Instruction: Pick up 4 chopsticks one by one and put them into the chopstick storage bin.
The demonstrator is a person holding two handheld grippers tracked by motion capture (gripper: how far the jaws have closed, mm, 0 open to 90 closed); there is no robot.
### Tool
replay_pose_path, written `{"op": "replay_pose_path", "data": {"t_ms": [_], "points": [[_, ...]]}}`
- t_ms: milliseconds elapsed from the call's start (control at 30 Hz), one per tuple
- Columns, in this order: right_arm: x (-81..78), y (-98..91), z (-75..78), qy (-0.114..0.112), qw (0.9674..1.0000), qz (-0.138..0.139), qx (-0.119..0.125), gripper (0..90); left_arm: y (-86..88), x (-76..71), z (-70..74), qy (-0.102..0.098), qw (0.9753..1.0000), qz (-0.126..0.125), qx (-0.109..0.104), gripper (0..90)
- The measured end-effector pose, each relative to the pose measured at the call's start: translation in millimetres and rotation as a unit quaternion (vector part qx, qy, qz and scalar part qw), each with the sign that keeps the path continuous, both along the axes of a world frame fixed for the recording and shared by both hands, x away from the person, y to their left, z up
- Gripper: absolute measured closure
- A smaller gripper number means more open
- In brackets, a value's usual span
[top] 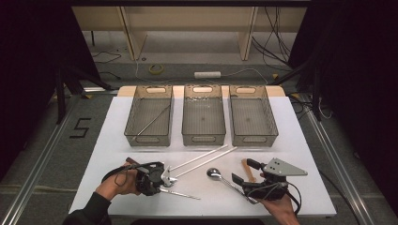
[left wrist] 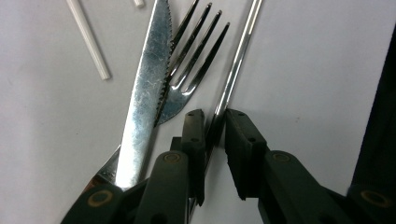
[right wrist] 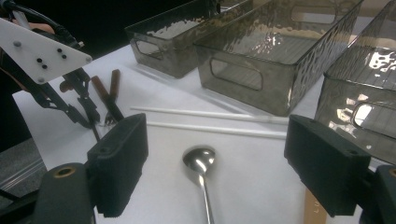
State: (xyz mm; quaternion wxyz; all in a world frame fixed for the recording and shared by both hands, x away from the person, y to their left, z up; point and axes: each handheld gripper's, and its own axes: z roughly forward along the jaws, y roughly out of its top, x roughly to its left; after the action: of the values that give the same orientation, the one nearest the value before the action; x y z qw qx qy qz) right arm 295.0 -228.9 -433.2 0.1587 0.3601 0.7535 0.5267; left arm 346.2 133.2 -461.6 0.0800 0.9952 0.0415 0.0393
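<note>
— Steel chopstick [left wrist: 236, 63], slim and polished, sits between the jaws of my left gripper [left wrist: 215, 122] near the bench's front-left corner. Its long axis runs straight ahead of the jaws, parallel to them.

— Grip status?

— Jaws narrowed right down on the chopstick; I judge the pads touch it. A knife [left wrist: 144, 93] and fork [left wrist: 194, 56] lie just beside it, crossing each other.

— Right side?

— My right gripper [right wrist: 215, 163] stands wide open, holding nothing, with a spoon [right wrist: 200, 161] lying between its jaws on the bench [top: 300, 140].
</note>
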Motion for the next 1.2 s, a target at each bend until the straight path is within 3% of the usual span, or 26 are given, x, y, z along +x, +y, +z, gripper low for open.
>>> {"op": "replay_pose_path", "data": {"t_ms": [433, 833, 1100, 1200], "points": [[0.2, 0.1, -0.4, 0.001, 1.0, -0.001, -0.001, 22.9, -1.5, -0.6, 0.2, 0.001, 0.9996, -0.026, 0.009, 81.4], [-0.1, -0.3, -0.2, -0.001, 1.0, -0.001, -0.001, 23.1, -2.0, 3.6, 0.0, 0.02, 0.9997, -0.015, 0.007, 83.8], [-0.1, -0.2, -0.1, -0.001, 1.0, -0.001, -0.002, 23.1, -2.0, 3.7, 0.1, 0.021, 0.9997, -0.013, 0.007, 84.1], [-0.2, -0.1, -0.1, -0.001, 1.0, -0.001, -0.002, 23.1, -1.7, 1.6, 0.2, 0.012, 0.9997, -0.021, 0.007, 84.3]]}}
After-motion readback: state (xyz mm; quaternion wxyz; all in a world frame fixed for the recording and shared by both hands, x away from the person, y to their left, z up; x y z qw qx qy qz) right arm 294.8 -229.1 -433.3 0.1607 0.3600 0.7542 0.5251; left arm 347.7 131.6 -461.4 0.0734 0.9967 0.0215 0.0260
